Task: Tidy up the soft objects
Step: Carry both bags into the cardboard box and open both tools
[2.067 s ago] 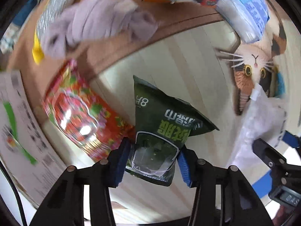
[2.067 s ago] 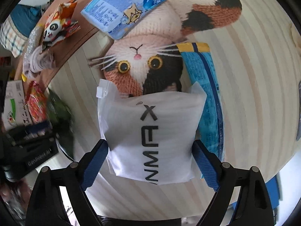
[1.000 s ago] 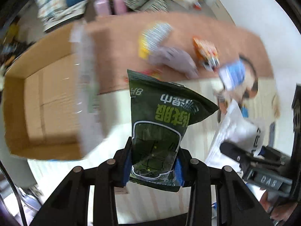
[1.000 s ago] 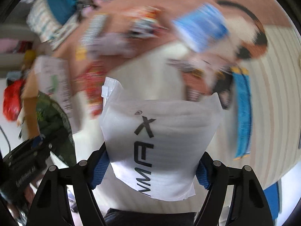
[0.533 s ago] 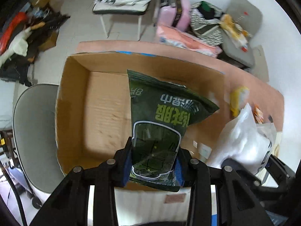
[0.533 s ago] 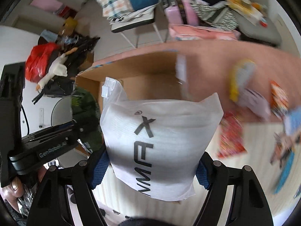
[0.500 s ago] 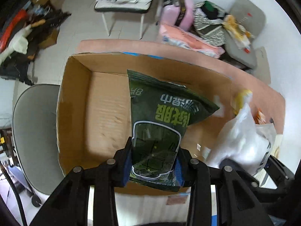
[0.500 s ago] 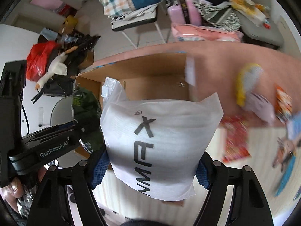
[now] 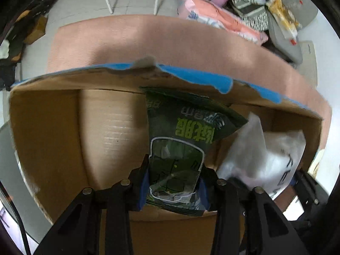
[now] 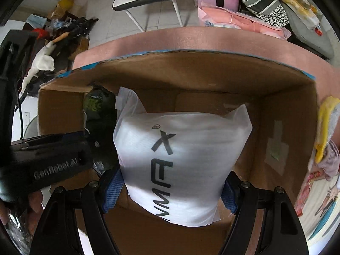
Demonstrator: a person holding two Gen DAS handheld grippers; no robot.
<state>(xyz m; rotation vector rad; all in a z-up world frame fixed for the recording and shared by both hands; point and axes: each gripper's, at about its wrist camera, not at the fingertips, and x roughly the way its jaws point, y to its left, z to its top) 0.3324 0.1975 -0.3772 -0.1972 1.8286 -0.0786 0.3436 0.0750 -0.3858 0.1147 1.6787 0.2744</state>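
Note:
My left gripper [image 9: 173, 188] is shut on a dark green snack bag [image 9: 182, 140] and holds it inside an open cardboard box [image 9: 48, 131]. My right gripper [image 10: 169, 191] is shut on a white padded bag with black letters [image 10: 180, 159], also held inside the box [image 10: 286, 110]. The white bag shows at the right of the left wrist view [image 9: 261, 159]. The green bag [image 10: 98, 106] and the left gripper's black body [image 10: 46, 161] show at the left of the right wrist view. The box floor under the bags is mostly hidden.
The box's far rim has blue tape [image 9: 225, 84] and sits on a brown table [image 9: 148, 40]. A yellow packet [image 10: 325, 127], a grey cloth and a red packet lie on the table right of the box. Chairs, bags and clutter stand on the floor beyond.
Both grippers have moved forward and down, carrying the green bag and the white bag from above the box to inside it. Both stay shut on their bags.

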